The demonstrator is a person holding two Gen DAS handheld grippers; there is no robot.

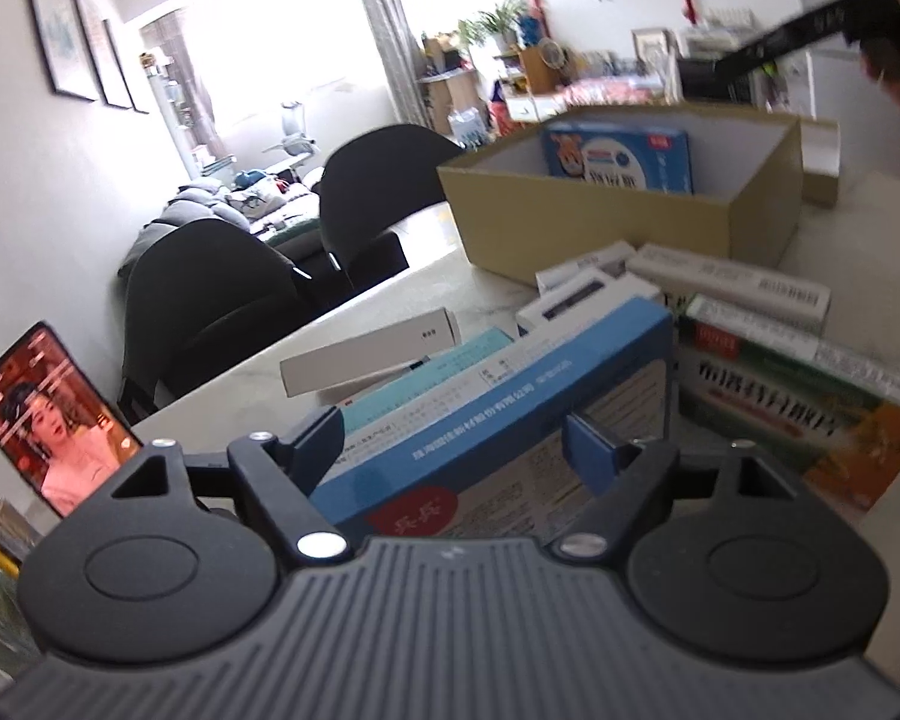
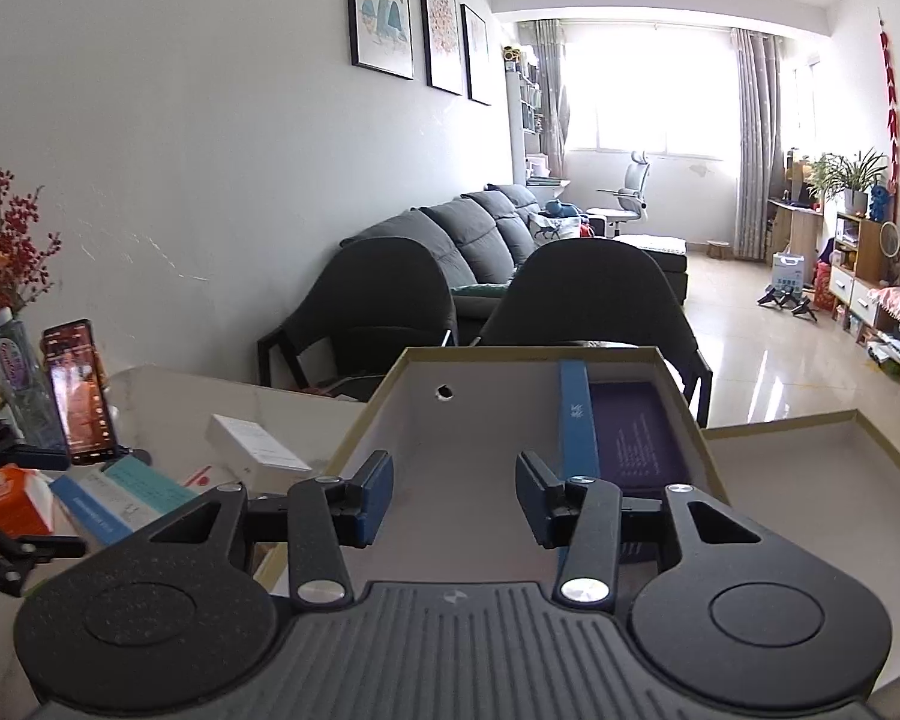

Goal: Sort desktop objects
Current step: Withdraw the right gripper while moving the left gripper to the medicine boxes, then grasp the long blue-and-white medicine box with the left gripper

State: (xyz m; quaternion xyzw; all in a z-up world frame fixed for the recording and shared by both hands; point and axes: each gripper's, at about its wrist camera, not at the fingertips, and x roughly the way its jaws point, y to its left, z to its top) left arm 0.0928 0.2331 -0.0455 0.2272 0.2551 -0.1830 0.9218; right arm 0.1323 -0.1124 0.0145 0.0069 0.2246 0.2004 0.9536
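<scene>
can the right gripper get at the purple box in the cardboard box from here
Probably yes: the right gripper hangs open and empty over the cardboard box, which has no lid, and the purple box lies uncovered just right of its fingers.

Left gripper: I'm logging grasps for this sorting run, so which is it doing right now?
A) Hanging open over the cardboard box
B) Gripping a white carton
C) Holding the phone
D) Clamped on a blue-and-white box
D: the left gripper has both blue pads pressed against the sides of the blue-and-white box, above the pile.
</scene>
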